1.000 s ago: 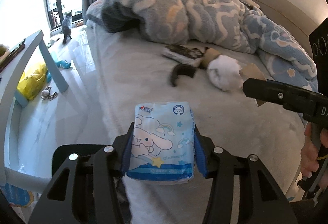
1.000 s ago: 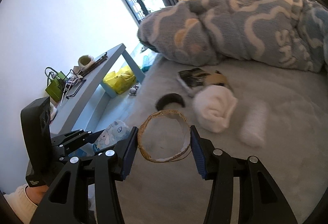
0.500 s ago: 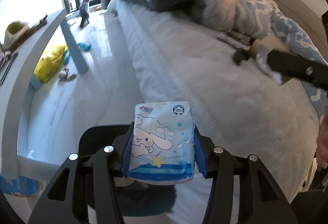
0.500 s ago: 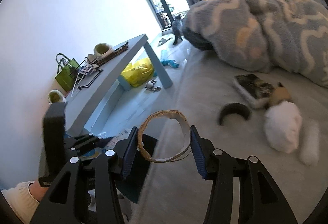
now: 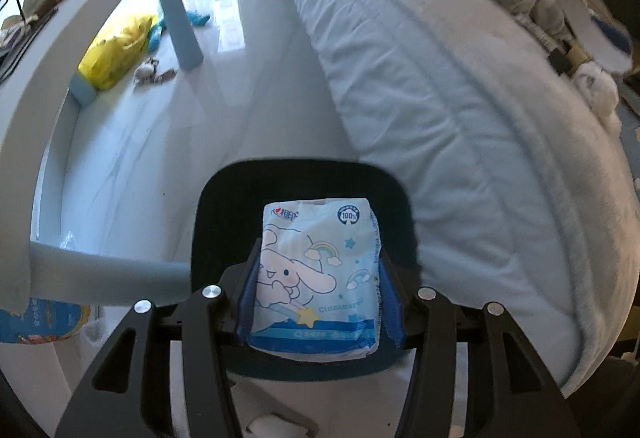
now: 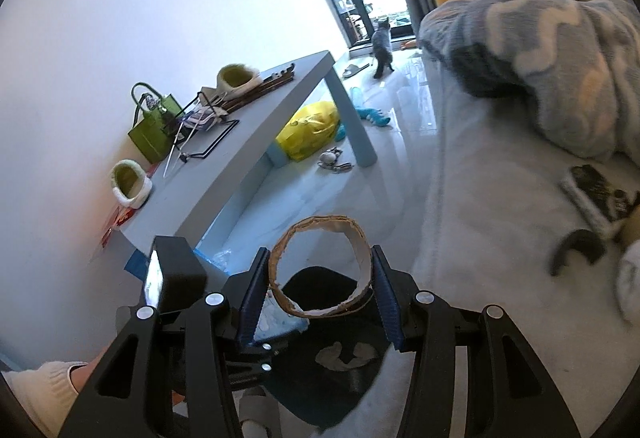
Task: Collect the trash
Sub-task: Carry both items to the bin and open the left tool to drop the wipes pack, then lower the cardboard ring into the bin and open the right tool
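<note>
A pale grey padded bed (image 5: 440, 85) fills the right of both wrist views, a grey-and-cream patterned fleece blanket (image 6: 552, 49) heaped at its far end, while a long light-blue bench (image 6: 256, 141) runs along the white wall across a glossy pale floor (image 5: 168, 141). Beside the bed's edge stands a black open-topped trash bin (image 5: 304, 181), directly beneath both tools (some pale scraps lie inside it, seen from the right wrist). The left claw (image 5: 318, 296), pointing steeply down over the bin's mouth, is closed partway on a blue-and-white plastic tissue packet printed with a cartoon dog (image 5: 316, 278), its blue pads pressing the packet's two sides. The right claw (image 6: 318, 284), angled less steeply, likewise grips a brown cardboard tape ring (image 6: 320, 266) by its outer wall, the ring hanging above the bin. A yellow plastic bag (image 6: 310, 129) sits under the bench; a green box-shaped handbag (image 6: 154, 129) and two green fleece-lined slippers (image 6: 130, 185) rest on top. A small grey cat (image 6: 382, 45) stands by the window.
</note>
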Action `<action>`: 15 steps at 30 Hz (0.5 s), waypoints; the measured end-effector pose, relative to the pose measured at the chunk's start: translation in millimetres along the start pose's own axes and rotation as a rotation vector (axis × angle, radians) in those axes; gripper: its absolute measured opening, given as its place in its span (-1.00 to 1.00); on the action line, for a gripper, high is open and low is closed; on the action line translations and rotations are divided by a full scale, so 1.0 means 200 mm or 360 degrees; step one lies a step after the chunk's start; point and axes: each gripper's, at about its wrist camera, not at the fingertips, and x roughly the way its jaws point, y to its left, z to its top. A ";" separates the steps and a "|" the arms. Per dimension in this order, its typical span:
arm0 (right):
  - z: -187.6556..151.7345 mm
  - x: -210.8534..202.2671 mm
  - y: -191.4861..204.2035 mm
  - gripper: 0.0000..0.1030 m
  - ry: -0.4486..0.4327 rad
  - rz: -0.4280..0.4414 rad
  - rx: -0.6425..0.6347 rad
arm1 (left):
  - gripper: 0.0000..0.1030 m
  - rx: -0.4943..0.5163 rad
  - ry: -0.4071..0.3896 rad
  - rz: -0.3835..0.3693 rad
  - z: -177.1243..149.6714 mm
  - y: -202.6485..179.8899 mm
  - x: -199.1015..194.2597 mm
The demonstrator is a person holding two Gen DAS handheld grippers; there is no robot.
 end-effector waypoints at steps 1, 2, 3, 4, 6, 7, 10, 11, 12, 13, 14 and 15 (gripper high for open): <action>0.00 0.02 0.02 -0.02 0.0009 0.0006 -0.0006 | 0.11 -0.0008 0.0018 -0.0004 -0.01 0.02 0.01; 0.01 0.04 0.03 -0.02 0.0017 0.0011 -0.0011 | 0.15 -0.0015 0.0024 -0.0005 -0.01 0.04 0.01; 0.01 0.06 0.05 -0.02 0.0022 0.0014 -0.0014 | 0.29 -0.0018 0.0022 0.0005 -0.02 0.06 0.01; 0.01 0.09 0.06 -0.02 0.0032 0.0014 -0.0017 | 0.43 -0.0014 0.0020 0.0011 -0.02 0.07 0.01; 0.00 0.13 0.09 -0.02 0.0050 0.0016 -0.0021 | 0.47 -0.0013 0.0016 0.0019 -0.03 0.10 0.00; 0.00 0.14 0.09 -0.02 0.0058 0.0015 -0.0023 | 0.49 -0.0019 0.0017 0.0017 -0.03 0.12 0.00; 0.00 0.21 0.12 -0.02 0.0088 0.0009 -0.0025 | 0.52 -0.0051 0.0002 0.0017 -0.04 0.16 -0.03; 0.00 0.23 0.12 -0.02 0.0101 0.0005 -0.0024 | 0.52 -0.0061 -0.0007 0.0013 -0.04 0.17 -0.04; 0.00 0.25 0.13 -0.02 0.0116 -0.0001 -0.0024 | 0.52 -0.0071 -0.0020 0.0008 -0.04 0.19 -0.05; -0.01 0.27 0.13 -0.02 0.0131 -0.0008 -0.0026 | 0.52 -0.0078 -0.0040 0.0005 -0.04 0.20 -0.07; -0.02 0.30 0.13 -0.02 0.0150 -0.0019 -0.0029 | 0.52 -0.0083 -0.0058 0.0003 -0.04 0.21 -0.08; -0.03 0.32 0.14 -0.02 0.0170 -0.0030 -0.0030 | 0.52 -0.0094 -0.0090 0.0002 -0.04 0.23 -0.11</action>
